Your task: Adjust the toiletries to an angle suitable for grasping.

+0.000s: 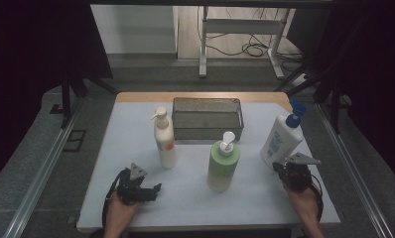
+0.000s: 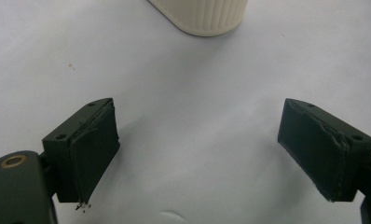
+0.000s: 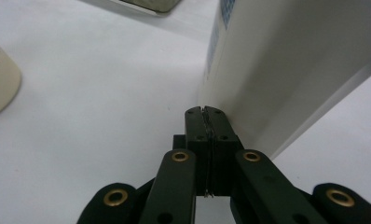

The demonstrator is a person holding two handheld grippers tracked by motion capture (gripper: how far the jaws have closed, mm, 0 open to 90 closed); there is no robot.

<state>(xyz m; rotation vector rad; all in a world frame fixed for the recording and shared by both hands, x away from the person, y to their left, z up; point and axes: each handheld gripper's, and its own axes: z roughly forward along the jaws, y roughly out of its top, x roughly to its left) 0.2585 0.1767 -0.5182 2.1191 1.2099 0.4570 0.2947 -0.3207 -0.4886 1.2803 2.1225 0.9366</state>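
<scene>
My left gripper (image 1: 153,191) rests low at the table's front left, open, with bare table between its wide-set pads (image 2: 92,149). Beyond its jaws stands the base of a cream pump bottle (image 2: 202,16), the same white bottle with an orange label (image 1: 164,141). My right gripper (image 1: 284,168) is at the front right, shut with nothing held; its closed tips (image 3: 206,112) sit against the lower side of a tilted white bottle with a blue pump (image 3: 286,65), also in the high view (image 1: 282,139). A green pump bottle (image 1: 224,163) stands in the middle.
A dark metal mesh tray (image 1: 208,118) sits at the back centre of the white table top (image 1: 136,124). The table's right edge runs close beside the right gripper. Rails and black stands flank the table on both sides.
</scene>
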